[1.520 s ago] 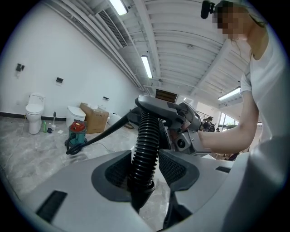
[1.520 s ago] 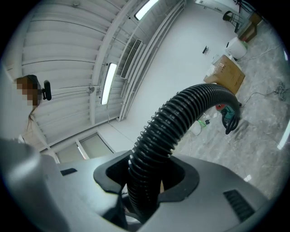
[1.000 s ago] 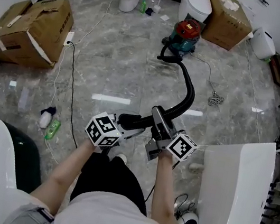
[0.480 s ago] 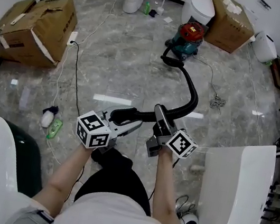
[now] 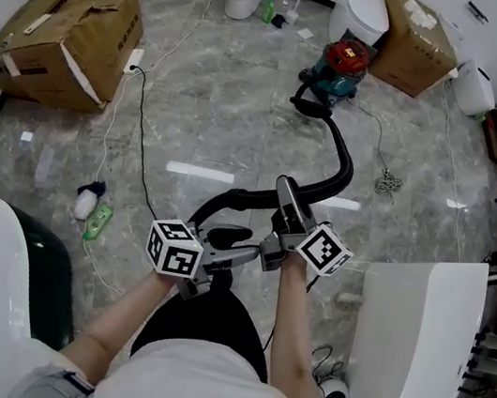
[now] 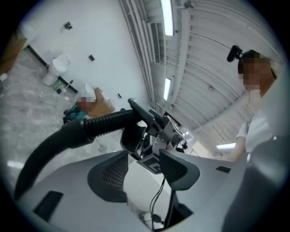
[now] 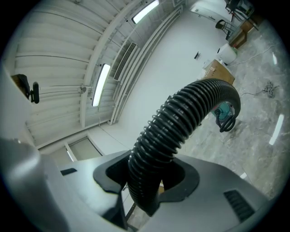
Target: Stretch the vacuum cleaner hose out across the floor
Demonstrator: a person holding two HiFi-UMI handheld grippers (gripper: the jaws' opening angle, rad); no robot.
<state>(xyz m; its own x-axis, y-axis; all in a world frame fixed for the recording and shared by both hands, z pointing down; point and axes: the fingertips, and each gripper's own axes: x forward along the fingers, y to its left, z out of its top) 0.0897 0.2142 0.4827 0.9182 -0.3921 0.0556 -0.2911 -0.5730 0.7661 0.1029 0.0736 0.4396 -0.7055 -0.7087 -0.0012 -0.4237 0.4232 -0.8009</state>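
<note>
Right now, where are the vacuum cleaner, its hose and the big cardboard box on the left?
vacuum cleaner (image 5: pixel 348 55): head view, on its red lid.
hose (image 5: pixel 343 167): head view, on the curved middle part.
cardboard box (image 5: pixel 77 34): head view, on its top face.

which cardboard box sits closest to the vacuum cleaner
The cardboard box at the head view's upper right, right beside the vacuum cleaner. The other box, with loose flaps, lies far off at the left.
</note>
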